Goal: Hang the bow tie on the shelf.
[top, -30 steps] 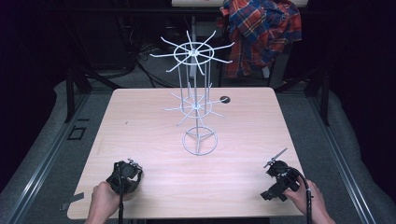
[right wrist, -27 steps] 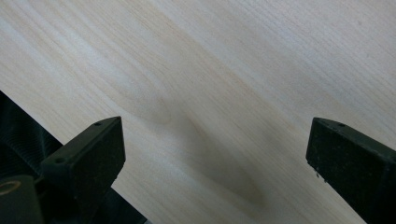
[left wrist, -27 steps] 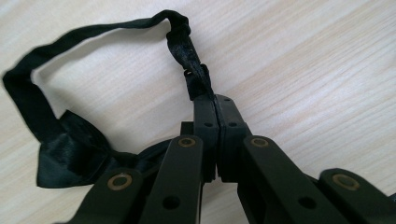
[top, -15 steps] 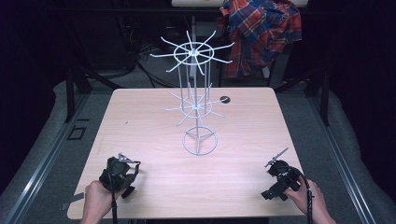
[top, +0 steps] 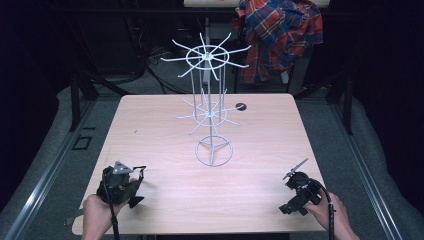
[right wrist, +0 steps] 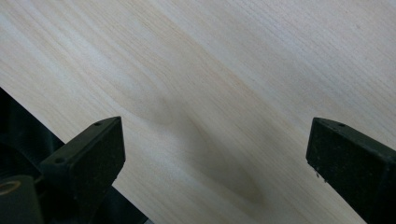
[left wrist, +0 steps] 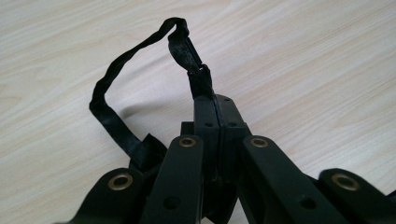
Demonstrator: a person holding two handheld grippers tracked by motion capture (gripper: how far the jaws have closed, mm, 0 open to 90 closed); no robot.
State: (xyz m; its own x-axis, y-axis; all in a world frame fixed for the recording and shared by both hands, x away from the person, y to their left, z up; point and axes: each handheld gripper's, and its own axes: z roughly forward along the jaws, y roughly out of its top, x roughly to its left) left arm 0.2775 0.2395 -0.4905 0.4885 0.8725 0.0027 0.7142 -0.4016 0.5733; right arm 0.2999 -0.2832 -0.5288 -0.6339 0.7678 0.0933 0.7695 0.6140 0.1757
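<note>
Left gripper has its jaws clamped together on a black strap, which loops up and out over the wood and curls back toward the gripper body. In the high view that left gripper sits near the table's front left corner, held by a hand. Right gripper is spread wide, nothing between its jaws, just bare wood below; it's at the front right. A white wire rack stands mid-table. A plaid shirt hangs behind the table.
</note>
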